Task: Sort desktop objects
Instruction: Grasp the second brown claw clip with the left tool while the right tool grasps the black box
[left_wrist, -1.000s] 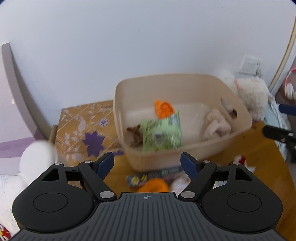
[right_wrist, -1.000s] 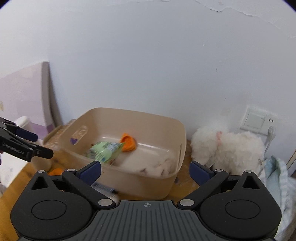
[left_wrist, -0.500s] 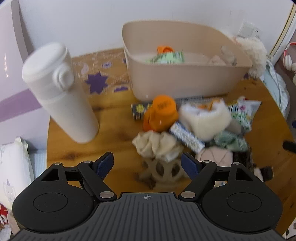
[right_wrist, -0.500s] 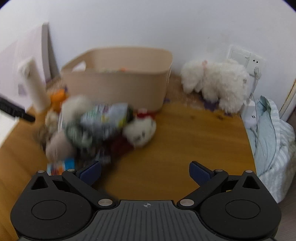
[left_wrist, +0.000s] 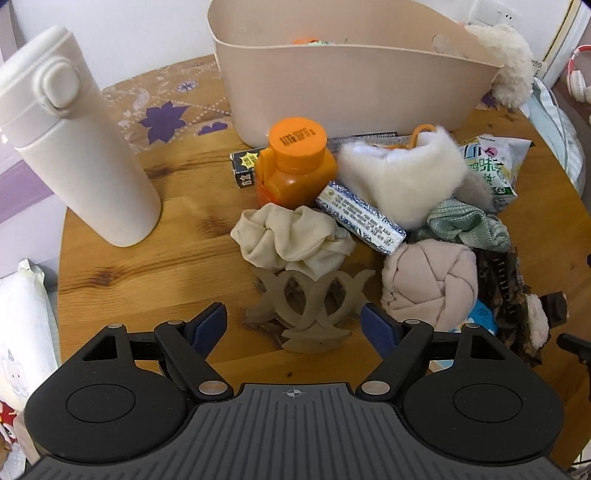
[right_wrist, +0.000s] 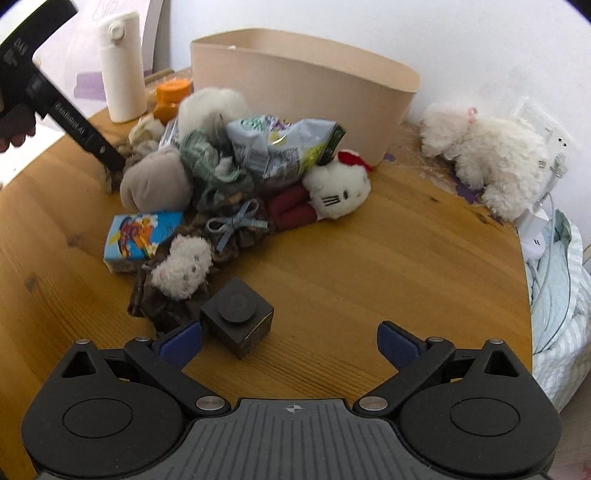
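Both my grippers have tipped down from the beige plastic bin (left_wrist: 351, 77) toward the clutter. My left gripper (left_wrist: 294, 325), spread and empty, straddles a tan wooden cutout (left_wrist: 308, 306); my right gripper (right_wrist: 290, 338), also spread and empty, hovers beside a black cube (right_wrist: 238, 317). Next pickups look imminent.

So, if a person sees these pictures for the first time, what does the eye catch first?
Probably the jumbled pile of soft toys, cloth and snack packets on the wooden table, with the white cat plush at its right edge. Behind it stands the beige bin; left of it, a tall white bottle.
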